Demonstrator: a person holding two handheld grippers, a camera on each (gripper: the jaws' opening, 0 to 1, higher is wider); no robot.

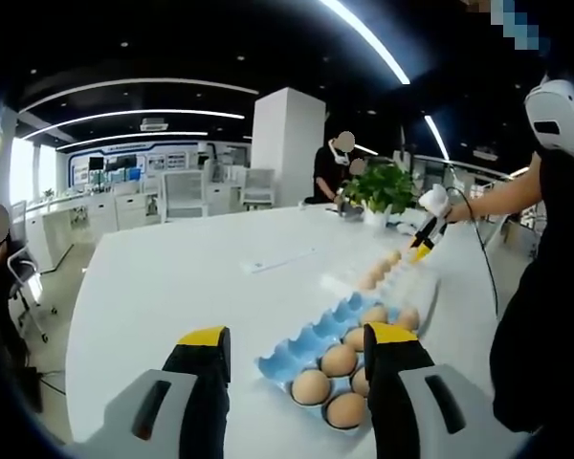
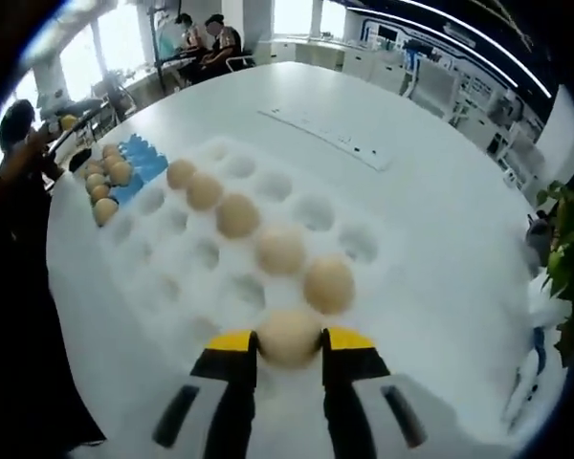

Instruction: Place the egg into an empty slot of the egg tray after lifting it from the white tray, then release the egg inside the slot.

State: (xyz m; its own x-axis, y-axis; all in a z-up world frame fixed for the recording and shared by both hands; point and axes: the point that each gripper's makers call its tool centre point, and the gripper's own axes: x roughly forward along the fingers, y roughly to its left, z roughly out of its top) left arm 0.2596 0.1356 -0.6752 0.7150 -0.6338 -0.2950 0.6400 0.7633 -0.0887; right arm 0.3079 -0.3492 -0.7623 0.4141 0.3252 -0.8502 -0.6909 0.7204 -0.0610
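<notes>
Right yellow-tipped gripper point(image 2: 289, 346) – jaws closed around pale beige egg point(image 2: 289, 335), at near edge of white moulded plastic tray point(image 2: 364, 251) | left gripper point(image 1: 297, 349) – jaws apart, empty, hovering near blue egg tray point(image 1: 311, 342) | progress: egg grasped; lift, carry, slot placement, release remain

Appearing to be an open-plan office or demo lab: long white table point(image 1: 172, 287) stretching ahead of the left claw, white desks and chairs point(image 1: 184, 194) lining the far side, ceiling light strips point(image 1: 134, 115) curving overhead, potted plant point(image 1: 381, 186) standing beyond, seated people working.
</notes>
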